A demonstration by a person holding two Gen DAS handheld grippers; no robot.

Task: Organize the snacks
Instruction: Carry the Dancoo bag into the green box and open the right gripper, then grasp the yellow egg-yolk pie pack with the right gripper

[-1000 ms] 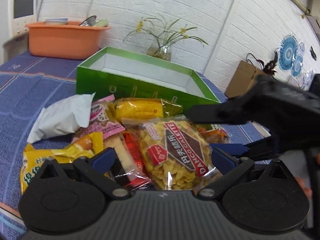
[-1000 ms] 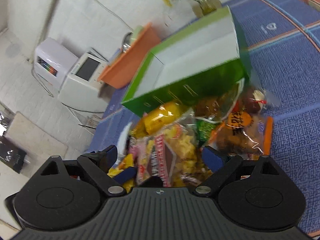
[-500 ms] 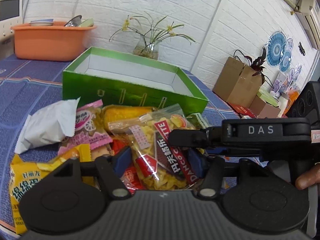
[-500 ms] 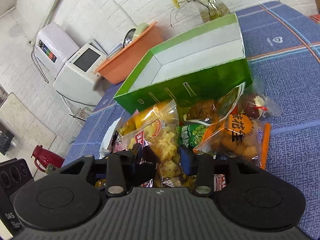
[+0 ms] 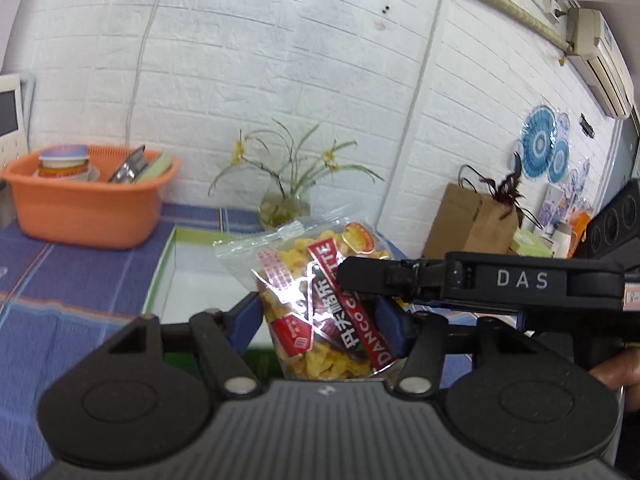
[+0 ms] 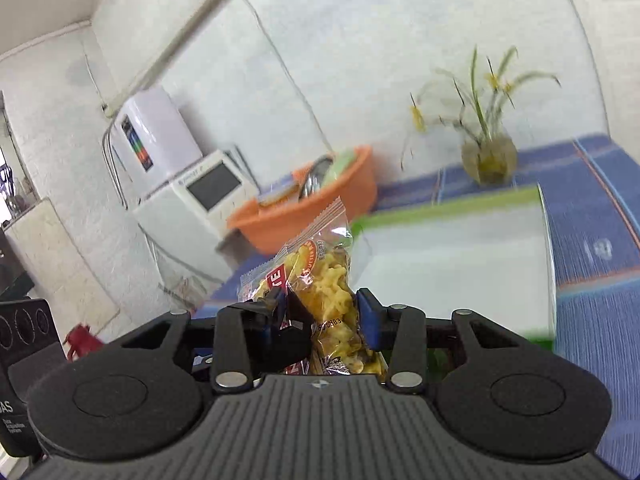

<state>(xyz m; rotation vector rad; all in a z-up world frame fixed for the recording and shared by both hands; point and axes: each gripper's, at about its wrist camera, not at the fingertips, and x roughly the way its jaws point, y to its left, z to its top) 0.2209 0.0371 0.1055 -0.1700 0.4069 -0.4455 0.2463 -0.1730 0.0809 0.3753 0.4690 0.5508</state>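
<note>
A clear bag of yellow snacks (image 5: 320,304) with a red and brown label is held up in the air in front of the open green box (image 5: 188,280). My left gripper (image 5: 320,320) is shut on the bag's lower part. My right gripper (image 6: 320,316) is shut on the same bag (image 6: 324,280), and its black body (image 5: 480,284) reaches in from the right in the left wrist view. The green box (image 6: 460,264) with its white inside lies just behind and below the bag. The other snacks are out of view.
An orange basin (image 5: 88,208) with dishes stands at the back left on the blue tablecloth (image 5: 60,280). A glass vase with a plant (image 5: 284,204) stands behind the box. A brown paper bag (image 5: 472,224) is at the right. A white appliance (image 6: 192,200) stands beyond the basin.
Both grippers have closed on the bag of yellow snacks and lifted it off the pile toward the green box. The pile has dropped out of view.
</note>
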